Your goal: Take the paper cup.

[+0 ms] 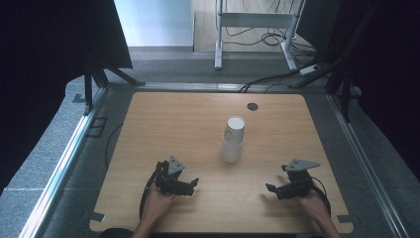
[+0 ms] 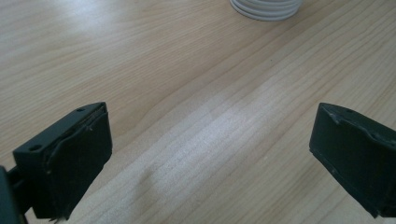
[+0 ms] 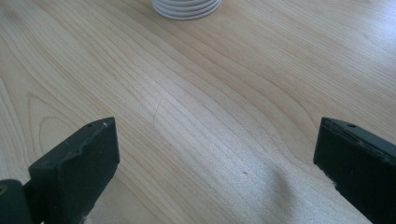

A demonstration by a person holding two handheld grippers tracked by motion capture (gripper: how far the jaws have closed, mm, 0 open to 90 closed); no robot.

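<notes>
both tongs wide, nothing between jaws. left gripper [image 1: 190, 184] and right gripper [image 1: 271, 189] rest low on the wooden table [image 1: 148, 129], well apart. white paper cup stack [image 1: 233, 139] stands upside down ahead of both, between them, slightly nearer left gripper. round grommet hole [image 1: 252, 106] beyond the stack, near far edge.

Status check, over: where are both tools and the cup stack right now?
Left tool open, empty, low over table. Right tool open, empty. Upside-down white cup stack mid-table, untouched, between and beyond them. Path clear.
</notes>
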